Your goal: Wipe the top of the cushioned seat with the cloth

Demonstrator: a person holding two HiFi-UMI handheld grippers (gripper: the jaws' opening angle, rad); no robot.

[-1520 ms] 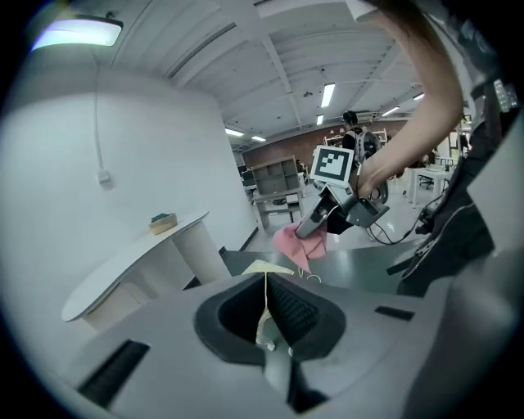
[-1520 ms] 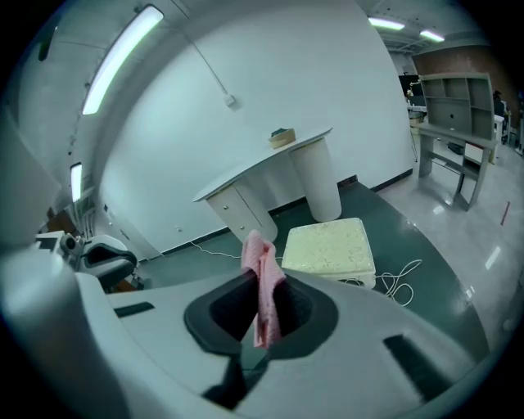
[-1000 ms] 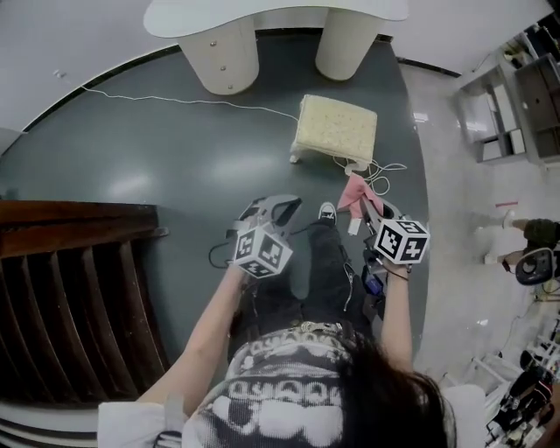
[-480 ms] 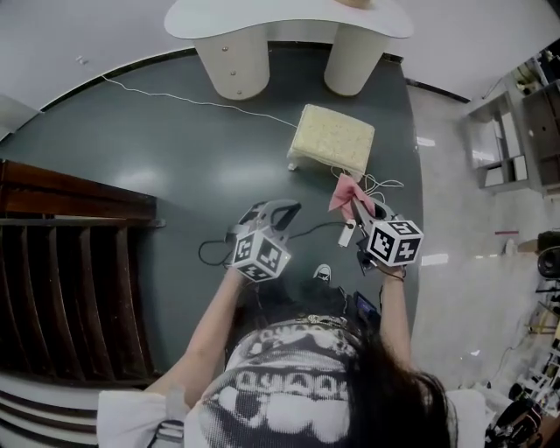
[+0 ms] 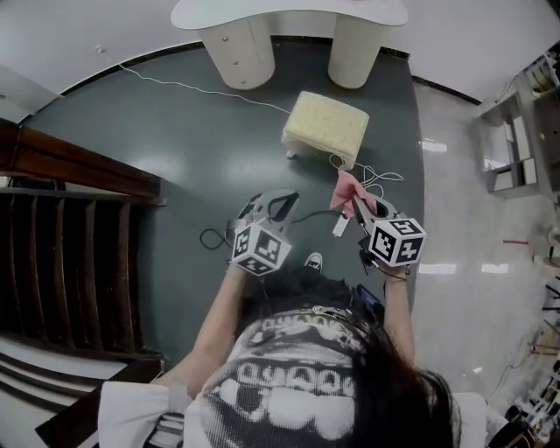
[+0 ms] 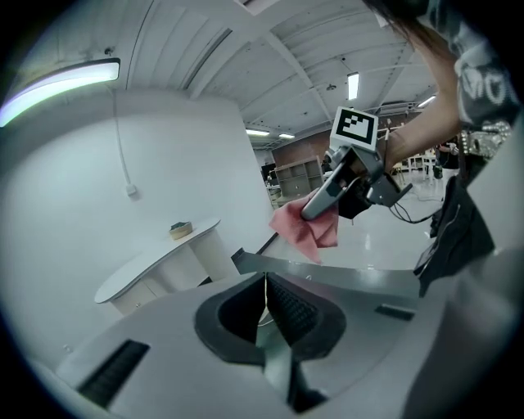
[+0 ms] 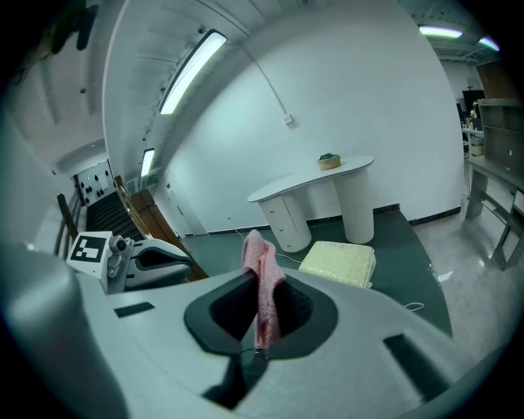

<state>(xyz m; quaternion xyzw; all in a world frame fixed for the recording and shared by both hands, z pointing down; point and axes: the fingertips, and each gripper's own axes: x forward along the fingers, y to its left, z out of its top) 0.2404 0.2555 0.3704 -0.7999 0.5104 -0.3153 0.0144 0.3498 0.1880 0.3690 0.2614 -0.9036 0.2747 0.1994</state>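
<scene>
Dark green glossy floor (image 5: 175, 149) fills the middle of the head view and gives way to pale polished tiles (image 5: 455, 219) along the right edge. Low and right of centre, the right gripper (image 7: 264, 307) is clamped on a pink woven cloth (image 7: 260, 266). The cloth stands up from between the jaws and flops over at its top. Level with it and left of centre, the left gripper (image 6: 264, 296) has its jaws pressed together with nothing between them. The two grippers are held side by side and apart, above the person's dark trousers and one shoe (image 5: 312, 261). Just above the cloth in the frame, near it but not touching, stands the square cream cushioned seat (image 5: 326, 128) on short white feet, its top bare. A thin white cable (image 5: 378, 177) lies looped on the floor at the seat's lower right corner, and another length runs off to the upper left. At the top edge stands a white curved-top table (image 5: 289, 13) on two rounded pedestals, with a small round object (image 7: 329, 160) on top. A dark wooden slatted structure (image 5: 70, 254) fills the left edge.
</scene>
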